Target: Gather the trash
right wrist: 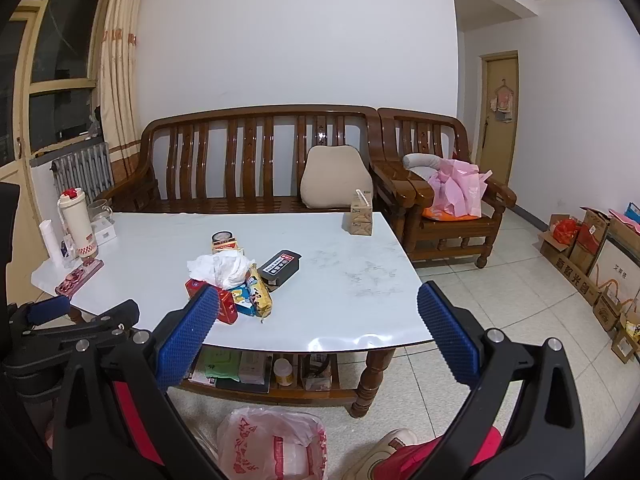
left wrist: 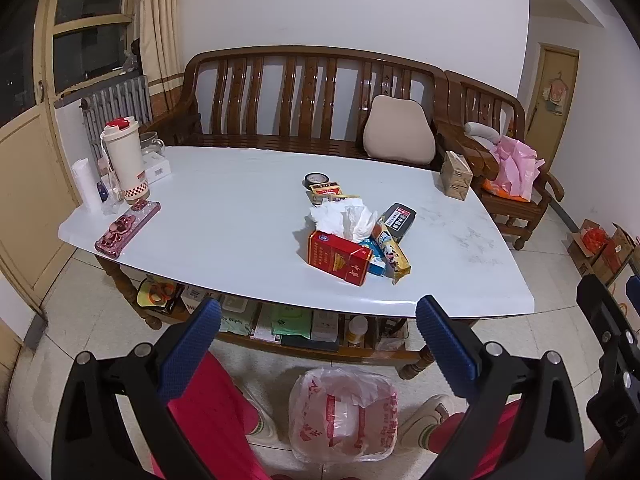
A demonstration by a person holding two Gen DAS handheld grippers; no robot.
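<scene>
Both grippers, left [left wrist: 318, 320] and right [right wrist: 318, 320], hang spread wide and empty before the white table [left wrist: 224, 216]. The trash sits heaped near the table's middle: a red box [left wrist: 340, 258] lying flat, its long side slanting toward the near right edge, crumpled tissue [left wrist: 344, 216] above it, a yellow wrapper [left wrist: 394, 252] alongside. A plastic bag [left wrist: 344, 412] stands open on the tiled floor [left wrist: 500, 332] below, a wooden bench [left wrist: 312, 92] behind.

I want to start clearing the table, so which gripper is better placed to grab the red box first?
Probably the right gripper: the red box sits just beyond its left fingertip. From the left gripper the box lies farther over the table. Both are open and empty.
</scene>
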